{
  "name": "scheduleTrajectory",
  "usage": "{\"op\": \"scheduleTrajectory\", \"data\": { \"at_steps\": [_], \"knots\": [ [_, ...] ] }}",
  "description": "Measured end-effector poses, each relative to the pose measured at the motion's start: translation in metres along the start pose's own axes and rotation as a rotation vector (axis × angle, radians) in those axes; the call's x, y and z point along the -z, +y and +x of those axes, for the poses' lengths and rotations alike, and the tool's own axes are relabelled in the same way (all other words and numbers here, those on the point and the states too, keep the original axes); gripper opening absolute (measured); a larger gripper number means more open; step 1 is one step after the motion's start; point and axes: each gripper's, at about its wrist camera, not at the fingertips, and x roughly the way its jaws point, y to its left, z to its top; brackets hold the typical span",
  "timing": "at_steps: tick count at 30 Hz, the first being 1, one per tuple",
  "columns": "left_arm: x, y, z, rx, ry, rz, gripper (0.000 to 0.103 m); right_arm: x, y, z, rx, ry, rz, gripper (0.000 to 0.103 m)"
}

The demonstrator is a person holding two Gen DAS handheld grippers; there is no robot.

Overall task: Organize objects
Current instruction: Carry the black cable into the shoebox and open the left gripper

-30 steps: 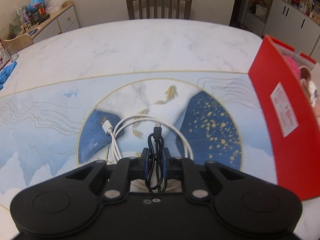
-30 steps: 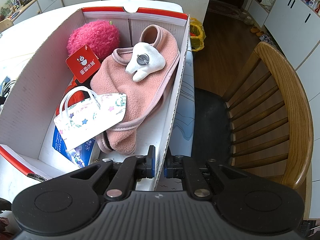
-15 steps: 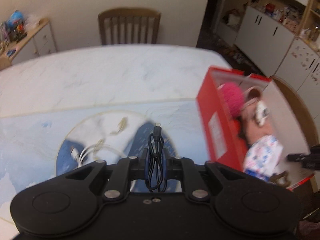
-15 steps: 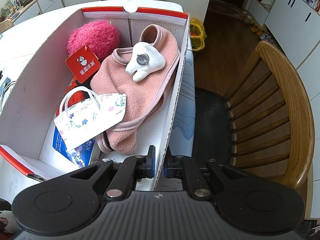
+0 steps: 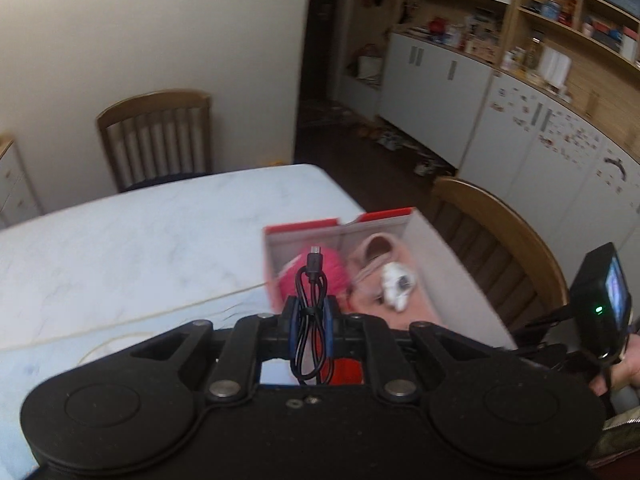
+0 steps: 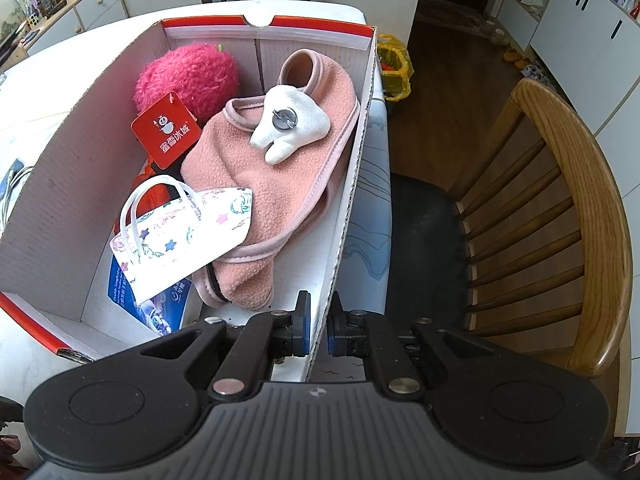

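Two grippers share the work. We hold the bundled black cable (image 5: 310,312) clamped between the pads of the left gripper (image 5: 310,314), lifted above the near end of the red box (image 5: 440,256). The right gripper (image 6: 318,320) pinches the box's right wall (image 6: 352,200), which should steady it. To place well, we should carry the cable past the rim, lower it into the free corner beside the pink fleece (image 6: 280,184), then release. Avoid snagging the loops on the star-print mask (image 6: 188,236).
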Motion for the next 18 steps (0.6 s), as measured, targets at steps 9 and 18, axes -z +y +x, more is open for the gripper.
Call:
{"op": "scheduleTrajectory", "data": {
  "at_steps": [9,18],
  "knots": [
    [-0.016,-0.05,0.05,0.08,0.058,0.125,0.01,0.0,-0.001,0.0,-0.005,-0.004,0.006,0.008],
    [-0.002,-0.069,0.11,0.074,0.175,0.196,0.01,0.0,-0.001,-0.001,-0.008,-0.011,0.009,0.008]
  ]
}}
